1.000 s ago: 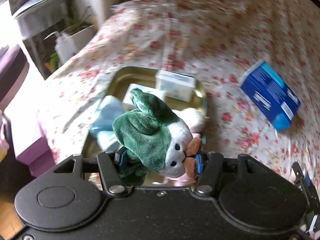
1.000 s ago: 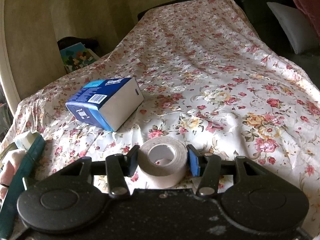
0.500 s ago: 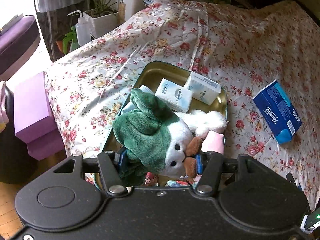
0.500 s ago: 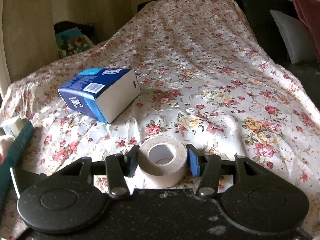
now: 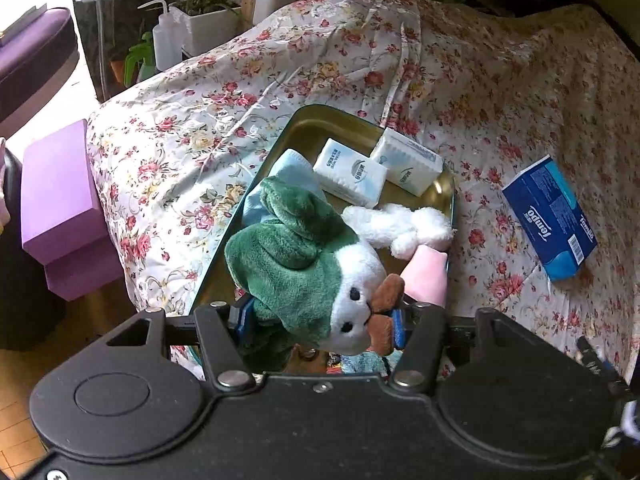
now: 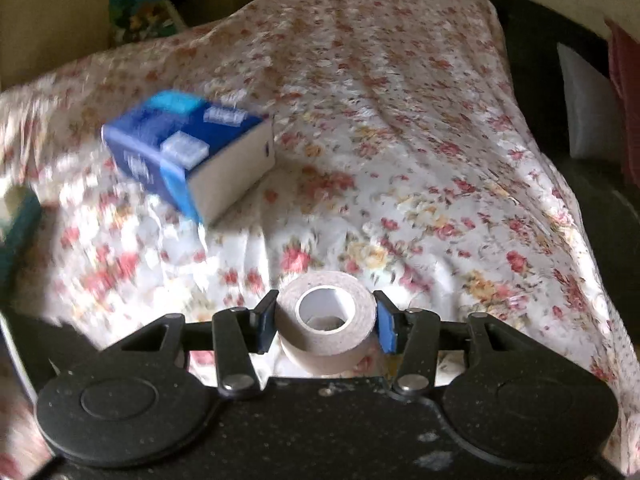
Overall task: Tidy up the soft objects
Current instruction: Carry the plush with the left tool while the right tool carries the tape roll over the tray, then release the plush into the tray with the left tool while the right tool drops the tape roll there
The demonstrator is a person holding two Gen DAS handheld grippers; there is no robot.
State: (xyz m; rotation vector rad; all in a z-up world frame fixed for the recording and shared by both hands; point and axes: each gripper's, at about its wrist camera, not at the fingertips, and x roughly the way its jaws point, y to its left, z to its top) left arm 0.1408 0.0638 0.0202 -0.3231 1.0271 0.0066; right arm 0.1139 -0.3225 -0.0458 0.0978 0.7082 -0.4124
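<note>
My left gripper is shut on a green and white plush toy with a brown snout, held above the near end of a gold metal tray. In the tray lie two white tissue packs, a light blue cloth, a white plush and a pink soft item. My right gripper is shut on a beige roll of tape, held over the floral cloth. A blue tissue box lies ahead to the left, also visible as the blue tissue box right of the tray.
The floral cloth covers a bed or sofa. Purple blocks sit at its left edge by the floor. A squeeze bottle and a potted plant stand behind. A grey cushion lies at the far right.
The left gripper has shifted with the plush toy, and the tray now shows further right. The right gripper has risen with the tape roll, and its view is blurred.
</note>
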